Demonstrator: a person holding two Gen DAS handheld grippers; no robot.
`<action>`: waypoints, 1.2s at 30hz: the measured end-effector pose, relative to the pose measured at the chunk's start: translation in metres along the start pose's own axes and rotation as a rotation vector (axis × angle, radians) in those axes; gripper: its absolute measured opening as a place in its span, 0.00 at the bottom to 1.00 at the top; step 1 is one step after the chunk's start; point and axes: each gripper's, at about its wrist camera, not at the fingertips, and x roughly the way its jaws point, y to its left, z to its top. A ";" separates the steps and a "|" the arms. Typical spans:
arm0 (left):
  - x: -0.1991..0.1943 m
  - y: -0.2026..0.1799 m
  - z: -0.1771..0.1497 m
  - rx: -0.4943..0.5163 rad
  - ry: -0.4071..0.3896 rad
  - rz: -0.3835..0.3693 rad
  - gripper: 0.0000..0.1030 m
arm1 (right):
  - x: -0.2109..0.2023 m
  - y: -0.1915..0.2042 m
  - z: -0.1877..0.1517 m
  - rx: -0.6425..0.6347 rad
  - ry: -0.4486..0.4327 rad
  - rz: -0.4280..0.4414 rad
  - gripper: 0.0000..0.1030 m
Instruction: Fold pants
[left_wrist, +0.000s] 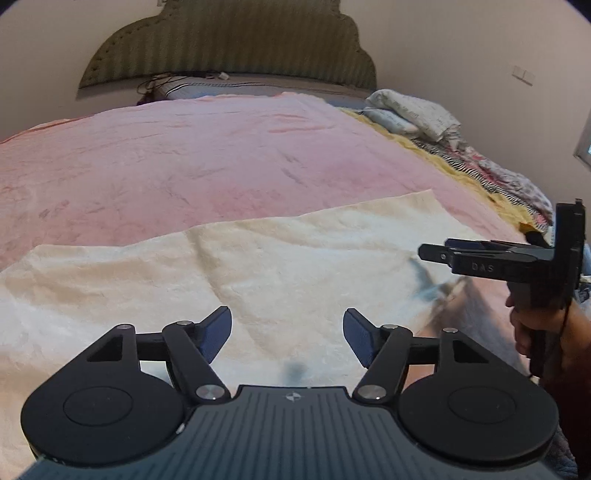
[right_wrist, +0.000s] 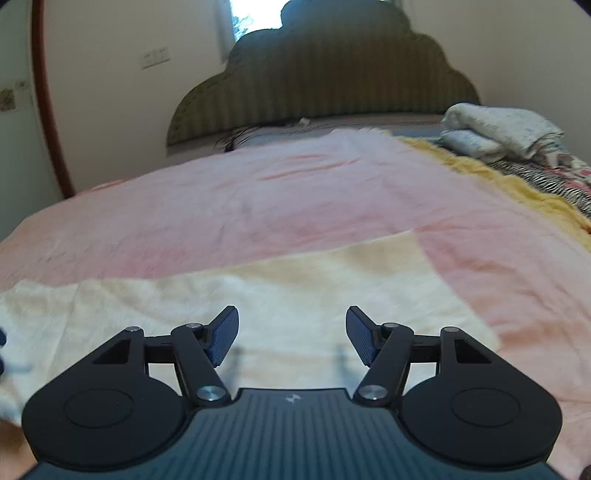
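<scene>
The pants (left_wrist: 258, 266) are a cream, fleecy garment lying flat across the near part of the bed, its far edge running up to the right. My left gripper (left_wrist: 287, 321) hovers low over them, open, with nothing between its blue pads (left_wrist: 216, 334). In the left wrist view my right gripper (left_wrist: 432, 251) comes in from the right edge, seen side-on and held by a hand (left_wrist: 532, 332), above the right end of the pants. In the right wrist view the right gripper (right_wrist: 291, 321) stands open over the pants (right_wrist: 295, 288), nothing between its fingers.
A pink blanket (left_wrist: 221, 155) covers the bed beyond the pants. A padded olive headboard (left_wrist: 229, 40) stands at the far end. Folded white bedding (left_wrist: 410, 110), a yellow cover (right_wrist: 517, 188) and zebra-print cloth (right_wrist: 546, 177) lie along the right side.
</scene>
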 end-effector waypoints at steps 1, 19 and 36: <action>0.009 -0.001 -0.003 0.013 0.034 0.024 0.67 | 0.007 0.001 -0.006 -0.017 0.030 -0.018 0.62; 0.074 0.059 0.054 -0.110 0.148 0.429 0.69 | 0.104 0.062 0.053 -0.208 0.173 0.075 0.69; 0.085 -0.035 0.023 -0.002 0.053 0.323 0.84 | 0.078 -0.026 0.053 -0.178 0.159 -0.078 0.78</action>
